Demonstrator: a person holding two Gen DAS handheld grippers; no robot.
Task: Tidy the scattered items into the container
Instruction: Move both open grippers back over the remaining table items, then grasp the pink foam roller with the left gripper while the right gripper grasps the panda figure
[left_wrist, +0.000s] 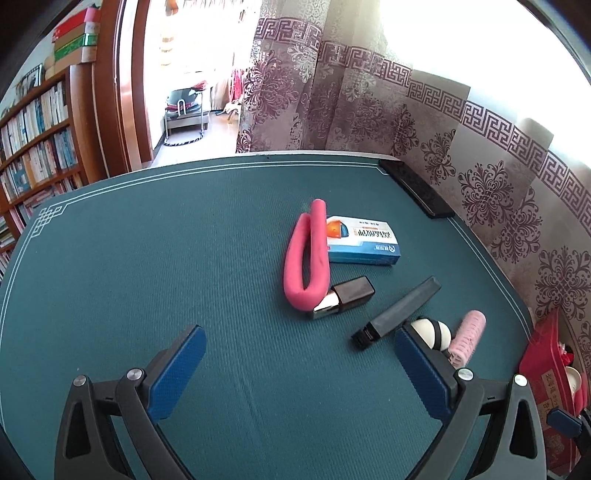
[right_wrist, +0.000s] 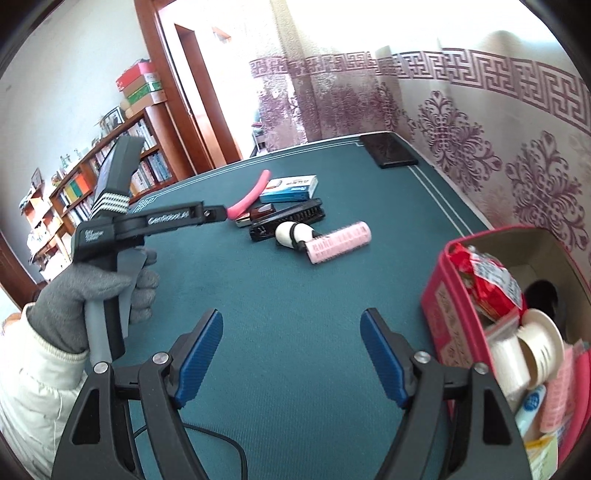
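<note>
On the teal mat (left_wrist: 147, 266) lie a bent pink foam curler (left_wrist: 306, 258), a blue-and-white box (left_wrist: 364, 240), a black-and-silver lipstick (left_wrist: 343, 297), a black comb (left_wrist: 400, 312), a white-and-black roller (left_wrist: 432, 332) and a pink hair roller (left_wrist: 467, 338). My left gripper (left_wrist: 299, 365) is open and empty, short of them. My right gripper (right_wrist: 291, 354) is open and empty above the mat, left of the red container (right_wrist: 443, 306), which holds several items. The same items lie ahead in the right wrist view: hair roller (right_wrist: 338, 236), comb (right_wrist: 288, 218), box (right_wrist: 290, 188).
A black phone (left_wrist: 415, 188) lies at the mat's far right corner. Patterned curtains hang right behind the table. A bookshelf (left_wrist: 33, 147) stands at left. The left hand-held gripper body (right_wrist: 110, 236) with a gloved hand is at left in the right wrist view.
</note>
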